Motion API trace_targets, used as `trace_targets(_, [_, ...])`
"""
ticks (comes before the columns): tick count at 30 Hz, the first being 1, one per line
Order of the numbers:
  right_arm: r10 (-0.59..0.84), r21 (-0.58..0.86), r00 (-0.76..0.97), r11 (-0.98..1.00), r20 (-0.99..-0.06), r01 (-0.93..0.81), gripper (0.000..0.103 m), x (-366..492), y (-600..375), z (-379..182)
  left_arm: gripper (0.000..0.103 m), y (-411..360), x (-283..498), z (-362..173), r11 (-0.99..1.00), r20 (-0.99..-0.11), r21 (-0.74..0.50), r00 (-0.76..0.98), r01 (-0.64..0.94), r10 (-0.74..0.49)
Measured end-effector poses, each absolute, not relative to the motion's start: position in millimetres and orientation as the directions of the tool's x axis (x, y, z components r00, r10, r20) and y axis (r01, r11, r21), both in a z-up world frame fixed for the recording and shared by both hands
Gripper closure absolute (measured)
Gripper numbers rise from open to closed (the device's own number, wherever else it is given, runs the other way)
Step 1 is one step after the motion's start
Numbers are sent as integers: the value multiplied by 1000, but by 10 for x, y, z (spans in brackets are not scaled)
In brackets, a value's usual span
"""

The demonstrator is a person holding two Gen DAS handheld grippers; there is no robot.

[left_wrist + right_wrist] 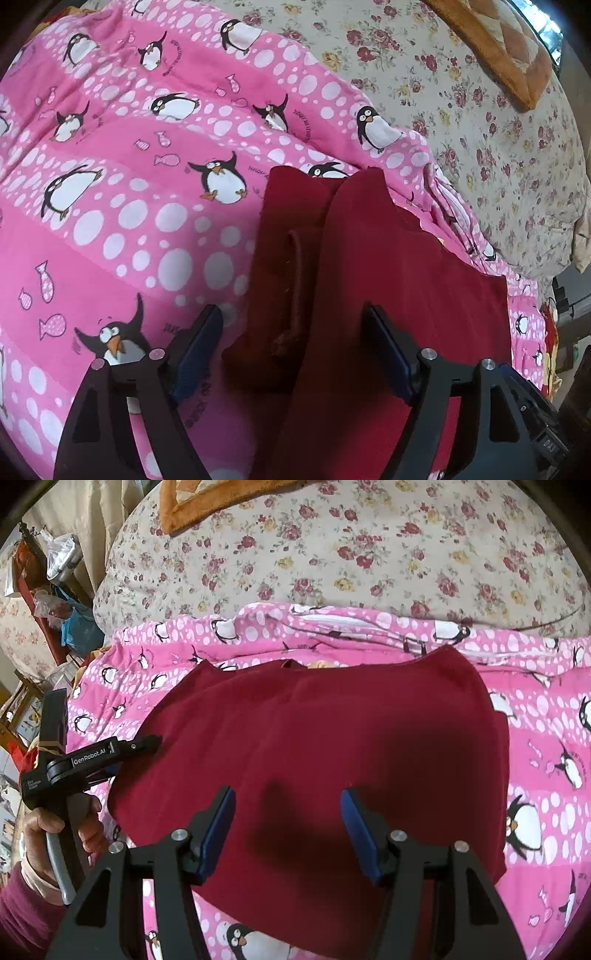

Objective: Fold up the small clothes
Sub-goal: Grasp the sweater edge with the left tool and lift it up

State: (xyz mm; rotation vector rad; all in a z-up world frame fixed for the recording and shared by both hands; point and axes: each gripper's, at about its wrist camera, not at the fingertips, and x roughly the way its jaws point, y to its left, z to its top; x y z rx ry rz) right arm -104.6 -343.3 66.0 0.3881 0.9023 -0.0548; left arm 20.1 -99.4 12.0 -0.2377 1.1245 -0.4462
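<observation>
Both claws (293,354) (288,830) agape above red garment (314,738)

The dark red garment (314,746) is soft, matt, slightly fuzzy knit cloth lying on a smooth printed pink cotton sheet (122,236), while each hand-held gripper (288,830) has matt black plastic arms, dull blue pads (221,827) and shiny metal pins.
</observation>
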Motion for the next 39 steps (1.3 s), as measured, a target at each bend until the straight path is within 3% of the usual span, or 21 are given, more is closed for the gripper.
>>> trace_targets(1, [105, 292, 622, 934, -776, 206, 40, -1025, -3426, 654, 43, -1023, 195, 123, 886, -814, -400, 352, 236, -462])
trace_targets(3, [87, 265, 622, 944, -778, 198, 41, -972, -3414, 642, 64, -1081, 175, 137, 881, -814, -389, 348, 267, -465])
trace_targets(6, [77, 244, 628, 952, -774, 184, 54, -879, -3397, 638, 80, -1105, 151, 169, 879, -810, -378, 357, 290, -466])
trace_targets(11, [83, 232, 634, 960, -769, 156, 64, -655, -3322, 567, 95, -1055, 169, 216, 866, -800, -413, 342, 281, -493])
trace_targets(18, [37, 176, 630, 972, -776, 159, 65, -530, -3227, 254, 100, -1119, 112, 340, 867, -802, -388, 348, 313, -485])
trace_targets(22, [41, 181, 631, 970, -775, 159, 65, -532, -3243, 247, 101, -1137, 68, 550, 842, -777, -434, 340, 321, -530])
trace_targets(32, [121, 298, 654, 940, -747, 167, 65, -576, -3384, 226, 101, -1799, -336, 1270, 760, -737, -429, 298, 489, -607])
trace_targets(39, [227, 491, 666, 838, -711, 239, 66, -794, -3707, 266, 101, -2414, -621, 1329, 715, -752, -390, 248, 580, -611])
